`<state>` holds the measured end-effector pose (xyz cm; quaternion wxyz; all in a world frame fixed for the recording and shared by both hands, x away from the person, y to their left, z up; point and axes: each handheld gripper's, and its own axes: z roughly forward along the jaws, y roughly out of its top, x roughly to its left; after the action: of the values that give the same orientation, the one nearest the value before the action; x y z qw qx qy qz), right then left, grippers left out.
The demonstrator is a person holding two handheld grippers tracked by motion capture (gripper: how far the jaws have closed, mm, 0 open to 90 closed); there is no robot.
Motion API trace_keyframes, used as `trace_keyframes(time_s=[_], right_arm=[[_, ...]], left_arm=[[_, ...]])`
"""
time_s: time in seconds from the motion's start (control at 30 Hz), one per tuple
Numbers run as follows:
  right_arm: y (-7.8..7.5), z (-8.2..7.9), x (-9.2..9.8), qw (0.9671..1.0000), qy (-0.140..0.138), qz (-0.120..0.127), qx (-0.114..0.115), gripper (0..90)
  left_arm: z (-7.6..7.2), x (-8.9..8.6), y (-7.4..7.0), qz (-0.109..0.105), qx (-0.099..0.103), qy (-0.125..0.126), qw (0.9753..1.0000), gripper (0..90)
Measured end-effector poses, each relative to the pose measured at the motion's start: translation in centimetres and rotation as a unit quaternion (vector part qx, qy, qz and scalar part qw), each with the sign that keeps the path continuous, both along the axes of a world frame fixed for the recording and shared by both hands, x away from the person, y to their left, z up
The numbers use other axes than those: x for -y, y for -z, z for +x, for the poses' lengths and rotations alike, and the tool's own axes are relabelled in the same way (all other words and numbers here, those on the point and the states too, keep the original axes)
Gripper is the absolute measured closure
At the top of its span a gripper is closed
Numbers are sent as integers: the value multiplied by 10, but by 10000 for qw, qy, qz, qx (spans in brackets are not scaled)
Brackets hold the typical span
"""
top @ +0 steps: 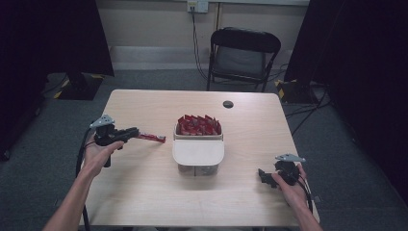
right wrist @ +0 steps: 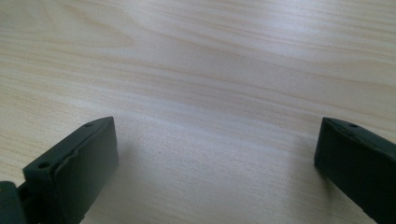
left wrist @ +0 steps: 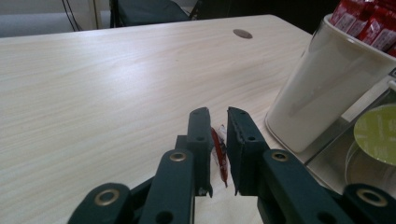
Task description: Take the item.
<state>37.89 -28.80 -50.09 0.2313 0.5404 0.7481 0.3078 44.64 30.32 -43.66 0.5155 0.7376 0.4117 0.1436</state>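
Red packet (top: pixel 152 138) pinched thinly in the left hand-held gripper (left wrist: pixel 218 122) could slip; right hand-held gripper (right wrist: pixel 212 154) gapes wide, empty.

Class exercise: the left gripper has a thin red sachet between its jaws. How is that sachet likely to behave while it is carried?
The sachet is thin and flat, so probably light. It sticks out sideways from the left gripper without visibly drooping, which suggests some stiffness. Its surface looks glossy, so it may slip if the grip loosens.
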Motion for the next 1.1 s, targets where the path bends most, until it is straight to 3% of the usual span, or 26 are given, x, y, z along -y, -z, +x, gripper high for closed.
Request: trace_keyframes(time_s=[0.37,0.6,0.67,0.8,1.1], right_arm=[[0,0,0,10000,-10,-5,-3,0],[0,0,0,10000,-9,-8,-5,0],[0,0,0,10000,-8,-8,-3,0],[0,0,0,10000,-8,-7,-2,0],[0,0,0,10000,-8,-8,-4,0]], left_arm=[[4,9,7,45,-130,157,9998,728],[8,7,15,126,-308,143,9993,613],[8,8,14,114,-291,147,9994,590],[7,10,13,191,-279,110,9994,449],[6,9,11,269,-346,47,9990,311]])
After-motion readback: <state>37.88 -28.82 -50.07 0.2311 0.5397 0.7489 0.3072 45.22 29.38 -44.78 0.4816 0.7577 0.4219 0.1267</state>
